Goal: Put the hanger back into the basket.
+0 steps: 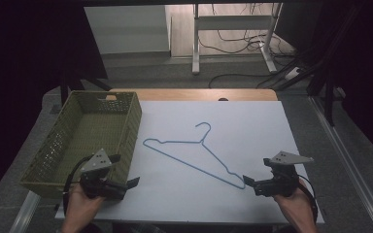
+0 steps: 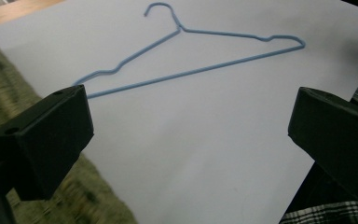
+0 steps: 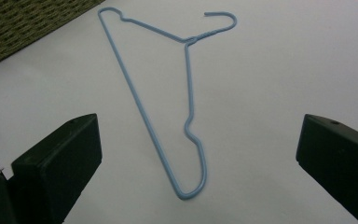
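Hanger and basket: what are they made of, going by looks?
Hanger: thin wire, probably metal under a smooth light-blue coating; uniform thickness, twisted neck below the hook. Basket: olive-green woven look, likely plastic or rattan-type weave; open lattice walls, matte. Neither can be confirmed from the pictures.

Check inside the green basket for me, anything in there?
The green basket looks empty: its woven floor shows bare in the high view. The near end of the floor is hidden behind the left tool, so I cannot vouch for that part.
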`<state>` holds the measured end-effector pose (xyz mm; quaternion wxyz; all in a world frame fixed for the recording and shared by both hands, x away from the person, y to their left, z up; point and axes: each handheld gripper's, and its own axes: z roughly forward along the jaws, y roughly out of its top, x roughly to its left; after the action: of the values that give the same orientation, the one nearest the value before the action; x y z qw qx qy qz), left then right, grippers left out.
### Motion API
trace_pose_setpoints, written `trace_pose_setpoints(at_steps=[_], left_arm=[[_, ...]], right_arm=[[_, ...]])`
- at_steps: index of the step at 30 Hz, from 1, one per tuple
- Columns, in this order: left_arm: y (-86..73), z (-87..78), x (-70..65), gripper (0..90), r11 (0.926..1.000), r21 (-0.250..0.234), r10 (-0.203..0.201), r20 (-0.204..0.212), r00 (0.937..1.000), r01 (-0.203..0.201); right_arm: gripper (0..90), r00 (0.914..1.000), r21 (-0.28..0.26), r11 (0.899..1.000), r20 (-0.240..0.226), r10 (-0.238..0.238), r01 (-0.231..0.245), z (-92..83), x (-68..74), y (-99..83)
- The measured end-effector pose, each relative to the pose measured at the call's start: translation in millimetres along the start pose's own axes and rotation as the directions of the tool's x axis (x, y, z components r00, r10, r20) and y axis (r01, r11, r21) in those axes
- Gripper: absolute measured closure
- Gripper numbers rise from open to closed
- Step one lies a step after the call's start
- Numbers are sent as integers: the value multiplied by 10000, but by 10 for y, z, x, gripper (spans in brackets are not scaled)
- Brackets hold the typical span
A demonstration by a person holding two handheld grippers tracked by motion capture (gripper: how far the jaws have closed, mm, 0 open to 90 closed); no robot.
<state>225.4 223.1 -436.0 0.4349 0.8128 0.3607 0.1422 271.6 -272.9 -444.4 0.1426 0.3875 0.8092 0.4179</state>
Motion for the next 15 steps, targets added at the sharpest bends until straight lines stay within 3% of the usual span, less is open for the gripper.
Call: trace_pose_setpoints(at_steps=[15], left_arm=[[227, 390, -173, 4, 9988, 257, 409, 612, 9973, -426]], right_arm=[[0, 9995, 300, 9995, -280, 120, -112, 136, -3, 107]])
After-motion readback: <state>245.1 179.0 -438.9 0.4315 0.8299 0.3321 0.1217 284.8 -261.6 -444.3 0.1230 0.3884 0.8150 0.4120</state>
